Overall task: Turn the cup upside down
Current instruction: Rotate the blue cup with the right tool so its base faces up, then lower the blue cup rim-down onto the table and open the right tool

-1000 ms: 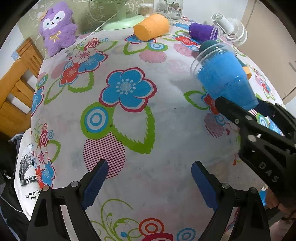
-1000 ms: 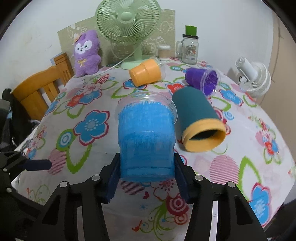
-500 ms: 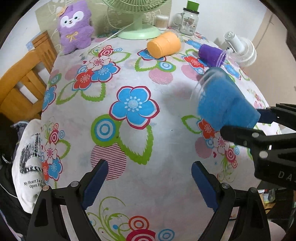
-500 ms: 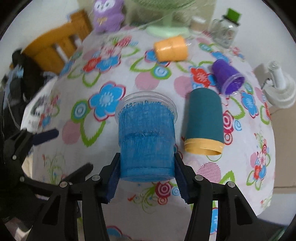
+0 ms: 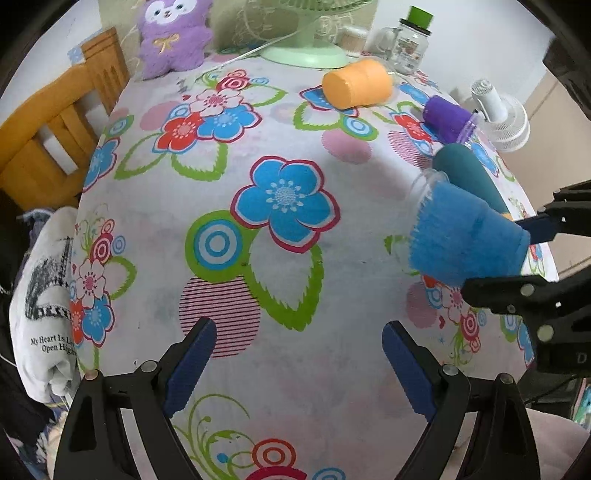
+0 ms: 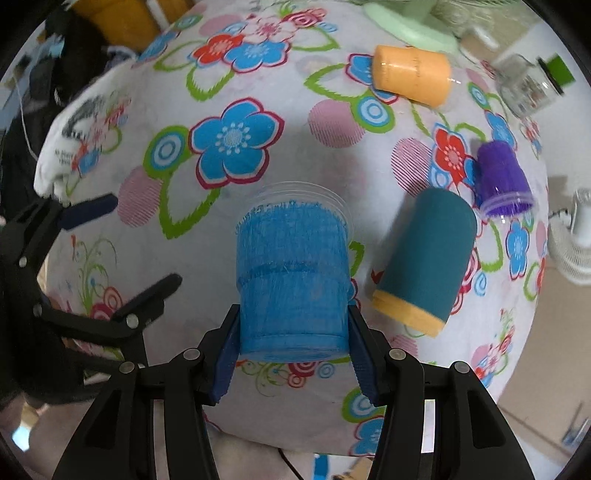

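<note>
My right gripper (image 6: 293,350) is shut on a blue cup (image 6: 291,280) with a clear rim, gripping it near its closed base. It holds the cup above the flowered tablecloth (image 6: 236,147), tilted with the open rim pointing forward and down. In the left wrist view the blue cup (image 5: 465,236) hangs at the right, mouth towards the table's middle, in the right gripper (image 5: 524,251). My left gripper (image 5: 295,354) is open and empty over the near part of the table; it shows in the right wrist view (image 6: 122,251) at the left.
A teal cup with a yellow rim (image 6: 424,258), a purple cup (image 6: 502,181) and an orange cup (image 6: 410,77) lie on their sides. At the back stand a green fan base (image 5: 303,55), a jar (image 5: 410,40) and a purple plush (image 5: 173,33). A wooden chair (image 5: 55,140) is left.
The right gripper has risen and tipped forward, so the blue cup's mouth now points down towards the table. The left gripper has stayed open, pulling back slightly.
</note>
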Available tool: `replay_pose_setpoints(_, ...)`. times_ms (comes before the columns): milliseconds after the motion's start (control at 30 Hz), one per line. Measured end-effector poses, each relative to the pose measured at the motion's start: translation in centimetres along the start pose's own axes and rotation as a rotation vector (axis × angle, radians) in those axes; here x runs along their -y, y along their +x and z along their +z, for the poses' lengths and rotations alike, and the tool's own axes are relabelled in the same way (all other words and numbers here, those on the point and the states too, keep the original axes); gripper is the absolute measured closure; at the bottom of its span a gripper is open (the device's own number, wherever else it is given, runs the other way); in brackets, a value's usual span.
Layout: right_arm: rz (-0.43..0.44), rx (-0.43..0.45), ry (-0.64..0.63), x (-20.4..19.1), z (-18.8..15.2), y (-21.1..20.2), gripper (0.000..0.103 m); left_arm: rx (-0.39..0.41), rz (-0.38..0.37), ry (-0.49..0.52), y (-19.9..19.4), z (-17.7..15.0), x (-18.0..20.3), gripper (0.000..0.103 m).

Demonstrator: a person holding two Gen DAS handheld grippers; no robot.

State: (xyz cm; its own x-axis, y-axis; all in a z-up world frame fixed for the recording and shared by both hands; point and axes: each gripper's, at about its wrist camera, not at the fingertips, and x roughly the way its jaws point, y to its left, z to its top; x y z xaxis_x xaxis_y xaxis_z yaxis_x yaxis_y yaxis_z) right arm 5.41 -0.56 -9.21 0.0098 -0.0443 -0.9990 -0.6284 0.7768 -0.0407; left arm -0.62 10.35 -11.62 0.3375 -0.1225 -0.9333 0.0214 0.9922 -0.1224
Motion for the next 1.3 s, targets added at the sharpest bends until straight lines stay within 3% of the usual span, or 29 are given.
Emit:
replay_pose_setpoints(267,0.000,-0.064,-0.068,0.0,2.4,0.8,0.044,0.004,-0.001,-0.078,0.6,1.5,-1.7,0.010)
replay_pose_setpoints(300,-0.011,-0.050,-0.077,-0.1,2.9,0.7,0.043,0.004,-0.001,-0.086,0.6,1.7,-1.9,0.010)
replay_pose_setpoints(433,-0.064,0.045,-0.090,-0.2,3.9,-0.1,0.025,0.007,0.012,-0.106,0.4,2.2,-2.4,0.010)
replay_pose_setpoints(533,-0.041,0.105,-0.079,-0.2,3.9,-0.9,0.020,0.000,0.009,-0.114,0.3,2.4,-2.8,0.010)
replay_pose_setpoints(900,-0.023,0.257,0.074,0.7,1.5,-2.1,0.017,0.010,0.024,-0.106,-1.2,2.5,-2.8,0.011)
replay_pose_setpoints(1300,-0.006,0.446,0.201,3.6,-1.3,-4.8,0.006,0.089,0.140,-0.169,-4.2,3.5,-0.3,0.010)
